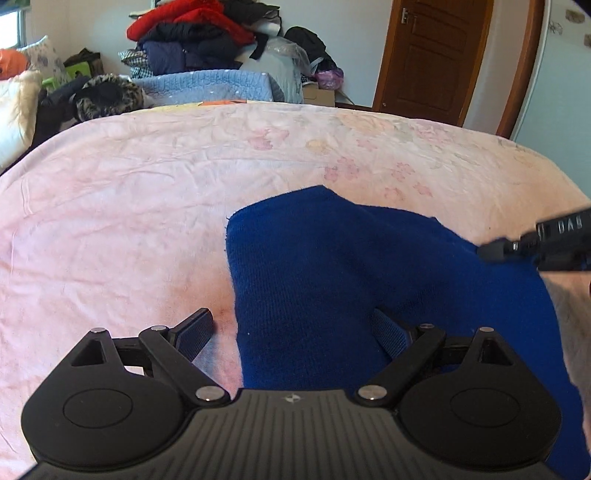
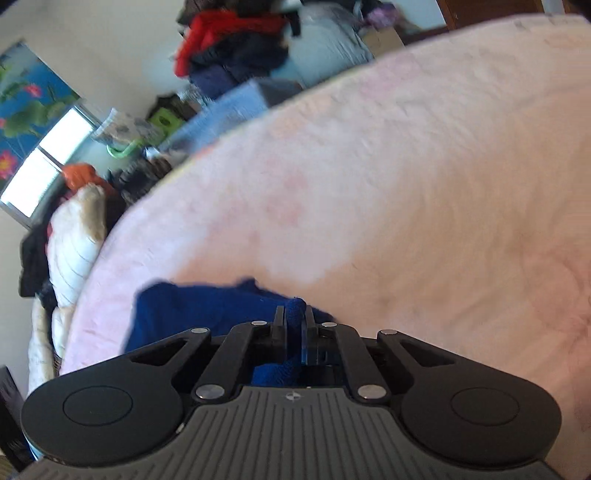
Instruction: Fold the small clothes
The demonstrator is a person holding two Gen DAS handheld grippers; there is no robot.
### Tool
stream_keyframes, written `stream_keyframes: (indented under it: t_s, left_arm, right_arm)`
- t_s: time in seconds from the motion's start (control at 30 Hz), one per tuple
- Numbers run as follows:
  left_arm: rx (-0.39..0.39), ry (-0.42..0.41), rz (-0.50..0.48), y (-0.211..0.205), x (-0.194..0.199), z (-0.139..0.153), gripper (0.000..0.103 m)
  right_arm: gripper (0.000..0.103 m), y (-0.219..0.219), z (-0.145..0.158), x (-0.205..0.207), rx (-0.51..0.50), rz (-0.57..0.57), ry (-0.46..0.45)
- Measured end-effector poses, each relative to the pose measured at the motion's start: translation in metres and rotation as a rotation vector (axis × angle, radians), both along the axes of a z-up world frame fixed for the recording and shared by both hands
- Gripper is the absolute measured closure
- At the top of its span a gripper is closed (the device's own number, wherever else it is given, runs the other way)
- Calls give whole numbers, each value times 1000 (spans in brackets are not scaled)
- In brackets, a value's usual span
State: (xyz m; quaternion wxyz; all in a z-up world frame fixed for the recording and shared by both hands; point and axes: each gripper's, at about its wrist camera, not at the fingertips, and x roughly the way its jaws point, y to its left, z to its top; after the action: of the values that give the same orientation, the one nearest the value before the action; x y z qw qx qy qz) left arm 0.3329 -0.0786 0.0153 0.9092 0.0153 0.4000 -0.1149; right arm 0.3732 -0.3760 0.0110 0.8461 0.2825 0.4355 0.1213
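My left tool (image 1: pixel 291 334) hangs low over the blue knit garment (image 1: pixel 332 266), its fingers spread wide apart: one finger (image 1: pixel 194 332) sits over the pink sheet just off the garment's edge, the other over the blue knit itself. The garment lies spread on the bed (image 1: pixel 129 206), on the side of the bed away from the wooden door (image 1: pixel 428 55). Part of my right tool's body shows at the garment's far edge in the left wrist view.

My right tool (image 2: pixel 294 328) is clamped together on a fold of the garment (image 2: pixel 192 314); a ridge of blue knit stands pinched between the two fingers and more of it bunches just behind them. The right wrist view is blurred. Beyond the bed, a heap of clothes (image 1: pixel 192 33) with a red item on top is stacked on a pale blue quilted bundle (image 1: pixel 207 85).
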Motion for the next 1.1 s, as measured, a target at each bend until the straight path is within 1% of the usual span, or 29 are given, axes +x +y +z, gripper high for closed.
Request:
stream_keyframes:
  t_s: [0.07,0.1,0.13,0.17,0.2,0.23,0.27,0.33,0.37,0.4,0.43,0.53,0.57,0.6,0.63,0.67,0.7,0.77,0.8,0.83,0.9,0.97,1.0,1.03,1.07,1.1]
  left_arm:
    - [12,-14,7,1,-4,6,10]
    - [20,-29,1,0,-7,10,10]
    - [37,-51,-19,-2,-10,13,10]
    - [59,-72,-39,-6,-11,16,10]
    - [83,-88,-57,-10,-12,18,10]
    - [105,-99,-77,-14,-9,18,10]
    - [114,-98,-90,-18,-7,16,10]
    - [115,-80,-89,-21,-3,10,10]
    - [109,-73,-81,-22,-2,5,9]
    - [95,-71,-73,-20,-1,1,9]
    - [75,-73,-66,-17,-1,-1,9]
    - [32,-54,-50,-9,2,-4,6]
    - [19,-41,-45,-7,3,-6,4]
    - [9,-29,-38,-4,5,-6,2]
    - [-1,-17,-28,-2,8,-8,0]
    - [-18,-5,-24,0,9,-9,0]
    - [-31,0,-19,2,10,-10,0]
    - [-30,-7,-12,1,9,-11,0]
    - [-25,-12,-10,0,8,-12,0]
    - [-20,-17,-8,-1,8,-12,0]
    - [-17,-21,-4,-2,8,-13,0]
    - [-18,-22,-3,-2,7,-13,0]
    - [-17,-23,-4,-2,7,-13,0]
    - [-16,-23,-5,-2,6,-13,0]
    - [-16,-22,-4,-2,7,-12,0]
    - [-17,-23,-4,-2,7,-12,0]
  right_arm:
    - [88,1,0,-4,42,15,-10]
    - [83,1,5,-6,53,5,-22]
    - [75,-1,11,-8,53,-20,-47]
    - [69,-2,18,-8,49,-39,-85]
    - [65,-2,27,-6,37,-47,-136]
    - [65,2,35,-1,19,-26,-168]
    - [65,10,42,7,-5,10,-176]
    - [63,36,51,31,-66,135,-176]
    - [62,50,52,42,-86,200,-168]
    - [59,66,50,55,-114,263,-141]
    - [59,81,47,66,-147,304,-116]
    - [60,113,36,87,-240,381,-76]
    - [72,121,32,91,-259,413,-61]
    - [98,127,29,91,-274,446,-55]
    - [97,129,28,91,-275,455,-55]
    - [97,128,29,88,-269,451,-68]
    - [97,123,33,86,-261,430,-91]
    - [98,106,37,83,-231,359,-112]
    - [98,94,33,85,-204,319,-94]
    - [98,87,27,86,-187,304,-72]
    - [98,90,14,82,-224,314,-57]
    - [95,94,10,77,-228,295,-85]
    - [84,95,10,75,-223,288,-90]
    - [81,94,12,74,-223,277,-91]
    - [78,94,16,73,-230,263,-96]
    - [79,93,22,69,-238,248,-117]
